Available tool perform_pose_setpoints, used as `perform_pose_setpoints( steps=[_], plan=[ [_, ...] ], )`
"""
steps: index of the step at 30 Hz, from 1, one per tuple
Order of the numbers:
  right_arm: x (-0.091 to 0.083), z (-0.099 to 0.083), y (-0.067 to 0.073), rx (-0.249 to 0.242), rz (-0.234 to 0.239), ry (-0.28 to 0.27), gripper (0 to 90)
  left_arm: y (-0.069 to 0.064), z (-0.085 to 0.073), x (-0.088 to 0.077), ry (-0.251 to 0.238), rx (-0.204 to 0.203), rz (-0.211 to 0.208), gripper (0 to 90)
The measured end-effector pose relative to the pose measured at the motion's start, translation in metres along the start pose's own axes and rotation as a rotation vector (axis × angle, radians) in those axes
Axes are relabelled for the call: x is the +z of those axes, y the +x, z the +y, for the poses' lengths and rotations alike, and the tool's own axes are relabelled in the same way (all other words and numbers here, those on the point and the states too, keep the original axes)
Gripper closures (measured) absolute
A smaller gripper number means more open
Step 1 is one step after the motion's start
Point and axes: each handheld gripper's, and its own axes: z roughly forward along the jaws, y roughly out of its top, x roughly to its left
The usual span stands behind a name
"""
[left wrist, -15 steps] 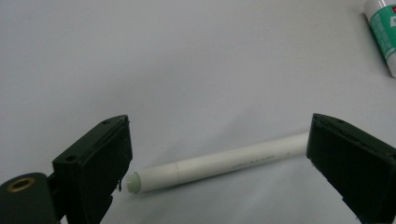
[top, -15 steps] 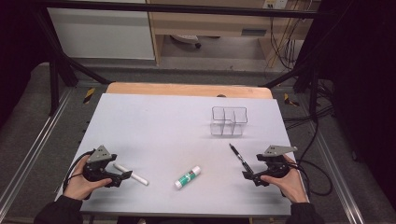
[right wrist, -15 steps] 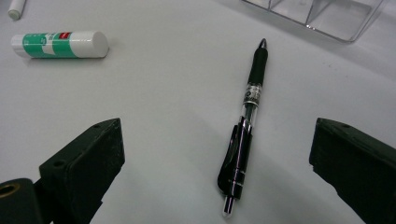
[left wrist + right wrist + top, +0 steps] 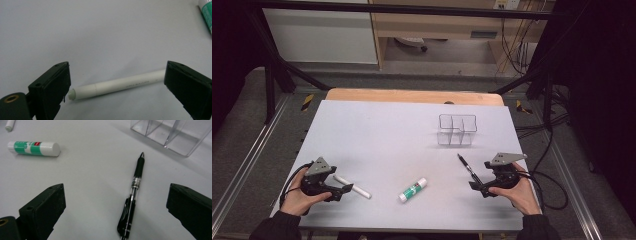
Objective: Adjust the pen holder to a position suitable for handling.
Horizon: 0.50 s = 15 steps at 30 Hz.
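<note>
Left gripper (image 4: 116, 87), jaws apart, straddles the white cylindrical marker (image 4: 117, 86); right gripper (image 4: 116, 212), jaws apart, straddles the black clip pen (image 4: 132, 202). Centre each barrel between the jaws before clamping.

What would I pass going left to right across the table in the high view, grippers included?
Left gripper → white marker → glue stick → black pen → right gripper. The clear organizer sits farther back, above the gap between glue stick and pen.
</note>
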Motion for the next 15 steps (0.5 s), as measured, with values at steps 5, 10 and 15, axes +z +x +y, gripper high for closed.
perform_pose_setpoints(
  steps=[5, 10, 15],
  plan=[
    [0.004, 0.011, 0.003, -0.018, -0.037, -0.008, 3.5, 0.000, -0.001, 0.000, -0.004, -0.003, 0.002, 7.0],
    [0.009, 0.024, 0.006, -0.063, -0.046, 0.006, 4.3, -0.001, -0.001, 0.001, -0.004, -0.001, -0.001, 7.0],
    [0.015, 0.040, 0.008, -0.095, -0.060, 0.021, 4.6, -0.001, -0.001, 0.001, -0.003, 0.000, 0.000, 6.9]
  ],
)
